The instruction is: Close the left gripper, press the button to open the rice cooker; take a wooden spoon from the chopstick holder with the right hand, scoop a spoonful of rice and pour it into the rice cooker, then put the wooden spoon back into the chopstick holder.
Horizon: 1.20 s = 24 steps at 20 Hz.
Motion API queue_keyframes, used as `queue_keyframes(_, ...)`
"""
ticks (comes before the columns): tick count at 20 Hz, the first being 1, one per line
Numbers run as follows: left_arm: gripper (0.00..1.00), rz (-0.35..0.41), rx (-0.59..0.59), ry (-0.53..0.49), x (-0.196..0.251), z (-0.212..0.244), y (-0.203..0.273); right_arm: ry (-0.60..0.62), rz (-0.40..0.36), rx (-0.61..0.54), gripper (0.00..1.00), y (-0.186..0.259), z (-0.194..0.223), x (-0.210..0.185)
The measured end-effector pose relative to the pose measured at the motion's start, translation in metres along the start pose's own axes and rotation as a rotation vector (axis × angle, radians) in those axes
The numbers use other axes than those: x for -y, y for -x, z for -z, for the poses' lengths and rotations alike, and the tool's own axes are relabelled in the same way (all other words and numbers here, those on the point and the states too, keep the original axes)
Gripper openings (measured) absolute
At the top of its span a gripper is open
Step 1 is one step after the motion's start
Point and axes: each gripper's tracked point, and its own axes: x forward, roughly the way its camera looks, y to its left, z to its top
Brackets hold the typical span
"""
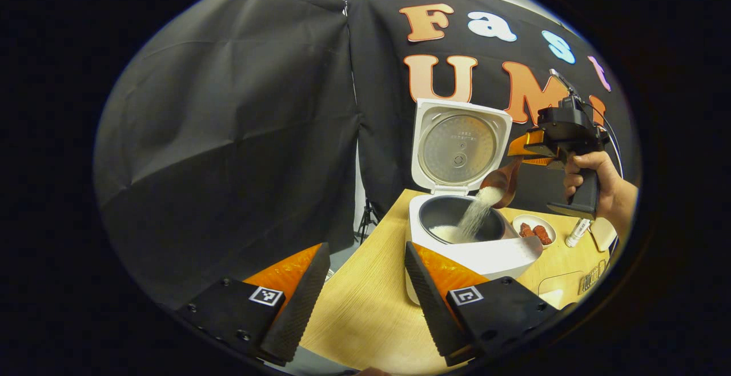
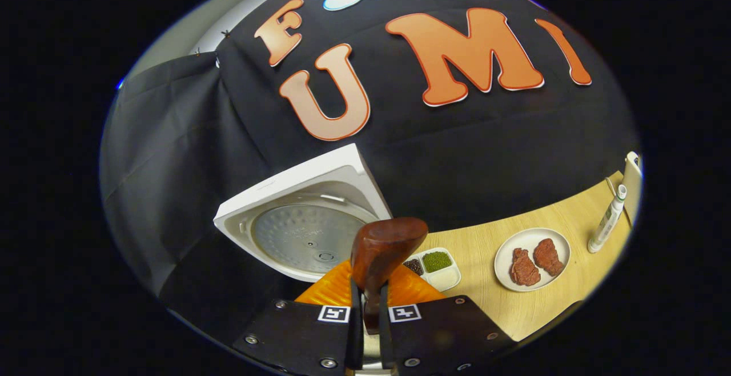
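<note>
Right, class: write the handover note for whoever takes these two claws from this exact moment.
Left claw: open, holding nothing, low over the table in front of the rice cooker.
Right claw: shut on the wooden spoon, tipped over the pot.
Lid is up; rice is streaming from the spoon into the pot, with some already inside.
Done: cooker opened, spoon taken, rice scooped.
Left: finish the pour, then return the spoon to the chopstick holder.

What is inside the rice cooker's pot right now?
A small mound of rice lies in the rice cooker, with more pouring from the wooden spoon. The near wall hides the rest of the bottom.
</note>
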Motion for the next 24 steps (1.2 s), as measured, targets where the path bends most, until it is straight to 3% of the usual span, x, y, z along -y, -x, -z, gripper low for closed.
queue_keyframes(6, 0.90, 0.007, -0.005, -0.004, 0.008, 0.002, 0.003, 0.164, -0.097, 0.056, 0.11, 0.011, 0.000, -0.028)
queue_keyframes(17, 0.90, 0.005, 0.002, -0.020, 0.018, 0.001, 0.007, 0.530, -0.191, 0.176, 0.11, 0.032, 0.001, -0.061)
queue_keyframes(24, 0.90, -0.003, 0.008, -0.018, 0.029, -0.001, 0.014, 0.627, -0.258, 0.219, 0.11, 0.053, 0.004, -0.071)
